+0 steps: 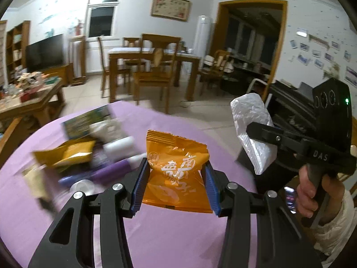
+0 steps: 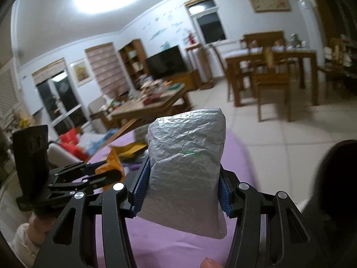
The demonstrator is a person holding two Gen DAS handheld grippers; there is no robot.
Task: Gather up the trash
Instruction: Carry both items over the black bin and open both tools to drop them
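Observation:
My left gripper (image 1: 176, 178) is shut on an orange snack wrapper (image 1: 176, 169) and holds it above the purple tablecloth (image 1: 156, 234). My right gripper (image 2: 181, 185) is shut on a silver bubble-wrap pouch (image 2: 185, 169), also lifted above the table. In the left wrist view the right gripper (image 1: 258, 131) shows at the right with the pouch (image 1: 252, 129). In the right wrist view the left gripper (image 2: 107, 169) shows at the left with the orange wrapper (image 2: 110, 163). More trash lies on the cloth: a yellow wrapper (image 1: 69, 154), a purple tube (image 1: 104, 172), a white crumpled piece (image 1: 107, 129).
A green printed card (image 1: 87, 120) lies at the table's far edge. A cluttered wooden coffee table (image 1: 29, 102) stands to the left, a dining table with chairs (image 1: 154, 67) behind. Tiled floor surrounds the round table.

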